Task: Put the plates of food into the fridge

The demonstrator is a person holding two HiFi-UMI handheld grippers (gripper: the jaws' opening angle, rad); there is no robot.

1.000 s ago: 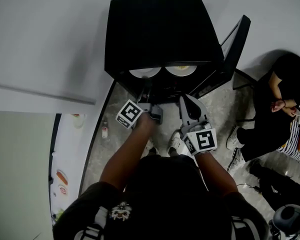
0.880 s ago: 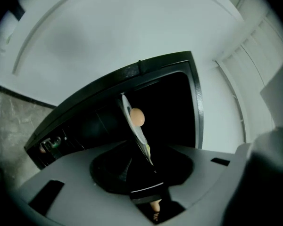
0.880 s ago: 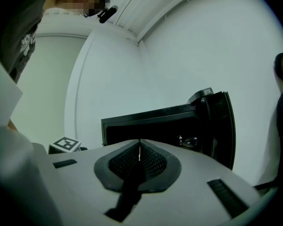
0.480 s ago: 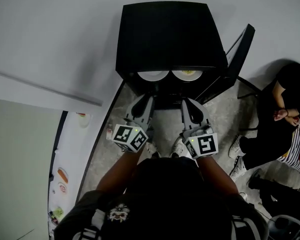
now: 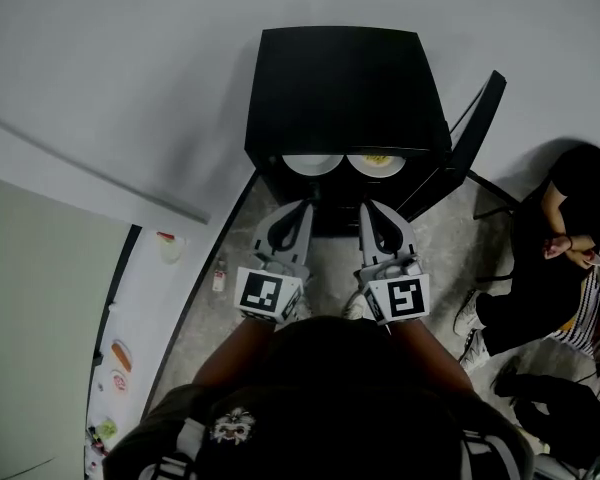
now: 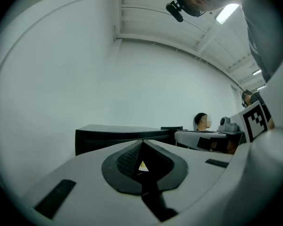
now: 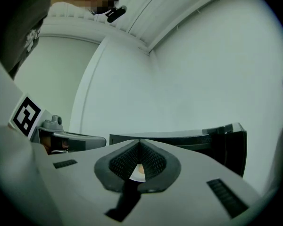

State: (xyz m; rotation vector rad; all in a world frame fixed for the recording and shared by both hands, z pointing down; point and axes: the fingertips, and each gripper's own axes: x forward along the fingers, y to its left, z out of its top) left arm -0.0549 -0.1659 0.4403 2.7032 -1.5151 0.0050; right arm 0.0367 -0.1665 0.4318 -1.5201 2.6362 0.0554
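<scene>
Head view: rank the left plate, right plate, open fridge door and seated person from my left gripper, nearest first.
From the left gripper, its jaws just closed empty:
1. Left plate, straight ahead in the fridge.
2. Right plate, beside it on the right.
3. Fridge door, swung open farther right.
4. Seated person, beyond the door, far right.

At the upper middle, the open black fridge (image 5: 340, 88) stands on the grey floor (image 5: 220, 298). Inside, a left plate (image 5: 313, 164) and a right plate (image 5: 376, 162) lie side by side.
</scene>
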